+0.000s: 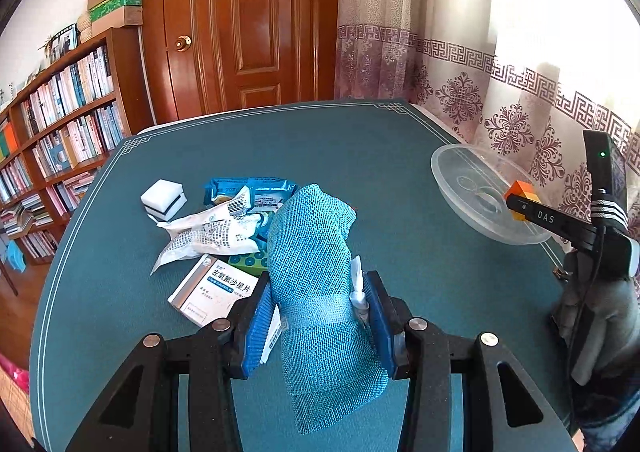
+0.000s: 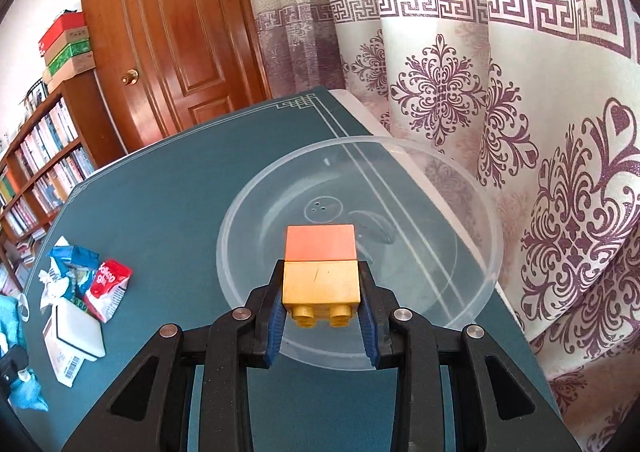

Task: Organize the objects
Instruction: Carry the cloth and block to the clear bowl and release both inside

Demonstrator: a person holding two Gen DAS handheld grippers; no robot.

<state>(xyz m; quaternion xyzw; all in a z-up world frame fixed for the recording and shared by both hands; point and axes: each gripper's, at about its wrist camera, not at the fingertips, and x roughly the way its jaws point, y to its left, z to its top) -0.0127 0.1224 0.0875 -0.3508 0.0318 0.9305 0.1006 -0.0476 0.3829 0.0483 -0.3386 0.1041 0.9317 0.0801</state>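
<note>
**Op A:** My right gripper (image 2: 323, 292) is clamped on the blocks (image 2: 320, 266), a yellow one with an orange one stuck to its far end. They hang over the near part of the clear bowl (image 2: 476, 211), off its floor. The pads pinch only the yellow block. The orange one juts out free beyond the fingertips.

**Op B:** So the risk is the joint between them?

**Op A:** I think so. If I knock the orange end on the rim while lowering, it could snap off and roll across the bench (image 2: 168, 179). The bowl also sits near the bench's edge by the curtain (image 2: 540, 111), and it looks light. A nudge could slide it off.

**Op B:** And your left?

**Op A:** My left gripper (image 1: 318, 316) is closed on a blue mesh bundle (image 1: 312, 252), held above the bench, near the pile. The mesh is soft and droops below the pads, so I judge the hold less sure than it looks. A white bit (image 1: 358, 288) pokes out by the right pad. I can't tell what it is, and it may drop when I move.

**Op B:** Anything underneath?

**Op A:** The medicine box (image 1: 212, 292), the wrappers (image 1: 208, 232) and a white sponge (image 1: 164, 197) lie just beyond it. A trailing end of mesh could drag them. And both hands aim at one bowl, so I'd go one at a time or the grippers may clash.
</note>
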